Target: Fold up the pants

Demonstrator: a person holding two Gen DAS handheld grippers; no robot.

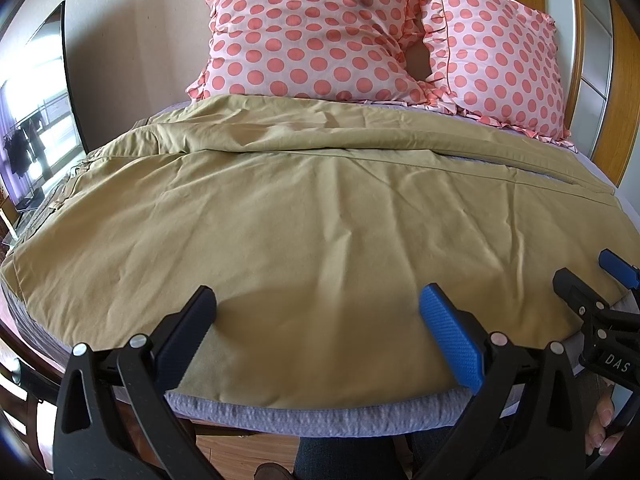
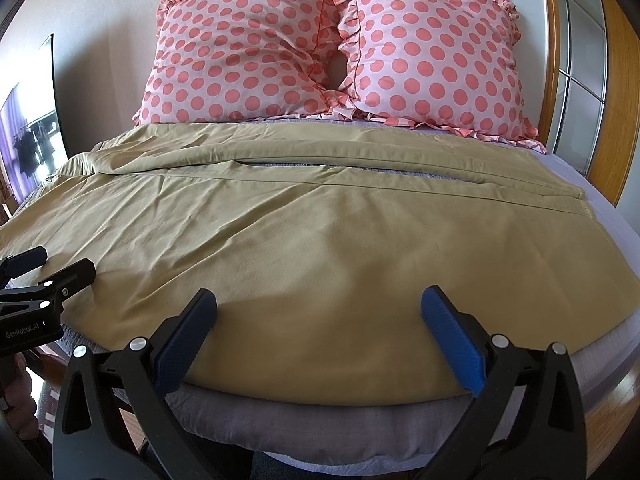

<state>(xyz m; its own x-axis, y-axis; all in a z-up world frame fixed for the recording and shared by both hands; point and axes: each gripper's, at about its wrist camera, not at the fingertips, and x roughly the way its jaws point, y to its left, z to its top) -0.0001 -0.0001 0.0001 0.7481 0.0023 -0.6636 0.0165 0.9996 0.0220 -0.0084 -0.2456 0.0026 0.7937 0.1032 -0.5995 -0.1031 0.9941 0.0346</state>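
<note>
Pants (image 1: 304, 216): khaki trousers are lying spread flat across the bed (image 1: 320, 416), with the waistband (image 1: 70, 184) toward the left and the leg hems (image 2: 582, 208) toward the right; the near leg is covering most of the mattress, and the far leg (image 2: 320, 148) is lying just short of the pillows (image 2: 248, 48).

Gap between legs: a narrow strip of grey sheet is showing between the two legs in the right wrist view (the legs are parted there and joined only toward the waist).

Left tool (image 1: 318, 320): its fingers are standing spread wide just over the near edge of the cloth and are pinching nothing.

Right tool (image 2: 320, 320): it is likewise spread and empty, hovering over the near edge further toward the hems; in each view the other tool is showing at the frame's side, its fingers parted as well.

Handling, as judged: the fabric is looking thin, soft and light, creasing in shallow ripples (it is probably going to sag and drape the moment it is lifted, and slide a little over the sheet).

Where to grip, as judged: the near long edge of the leg is offering the best hold, one tool toward the waist and one toward the hem, each taking both layers of cloth.

Risk, as judged: a shallow pinch is likely catching only the top layer, or the bedsheet with it.
</note>
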